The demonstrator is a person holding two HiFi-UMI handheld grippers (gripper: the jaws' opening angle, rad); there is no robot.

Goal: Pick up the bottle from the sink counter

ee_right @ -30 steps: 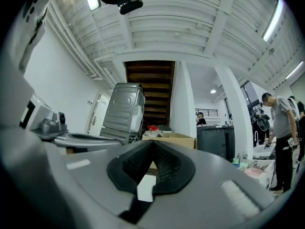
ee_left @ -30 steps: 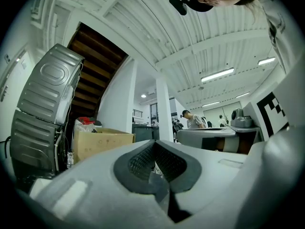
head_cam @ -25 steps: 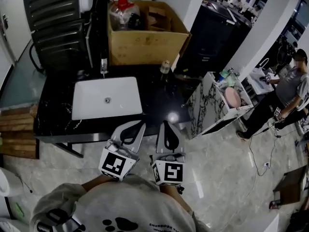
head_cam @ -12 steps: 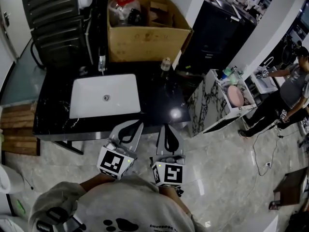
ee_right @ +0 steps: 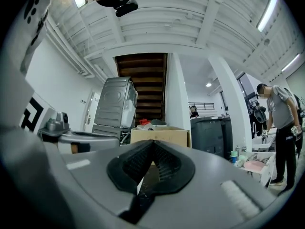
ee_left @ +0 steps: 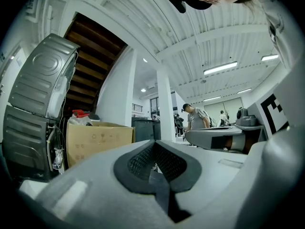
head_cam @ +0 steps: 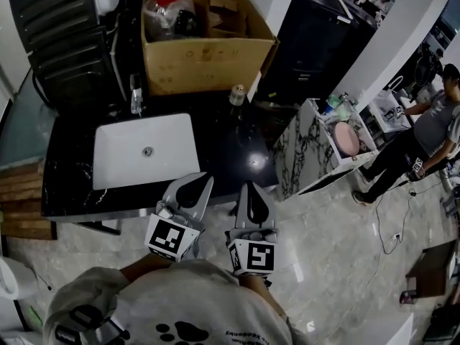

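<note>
A small bottle [head_cam: 236, 95] with a pale cap stands on the black sink counter [head_cam: 230, 149], just in front of the cardboard box [head_cam: 205, 52] and right of the white basin [head_cam: 144, 149]. Both grippers hang side by side at the counter's front edge, well short of the bottle. My left gripper [head_cam: 207, 178] is shut with nothing in it; its jaws meet at the tip [ee_left: 153, 144]. My right gripper [head_cam: 249, 185] is also shut and empty [ee_right: 152, 143]. The box shows beyond the jaws in both gripper views; the bottle is hidden there.
A faucet [head_cam: 135, 99] stands behind the basin. A clear jug with a red cap [head_cam: 164, 9] sits in the box. A marble-patterned stand [head_cam: 309, 157] with a pink dish is at the right. A person [head_cam: 431, 124] stands far right. Dark appliance [head_cam: 65, 27] at back left.
Both grippers have moved forward together; their tips now reach over the counter's front edge. The counter and box have shifted left and down in the head view. Both jaws stay shut.
</note>
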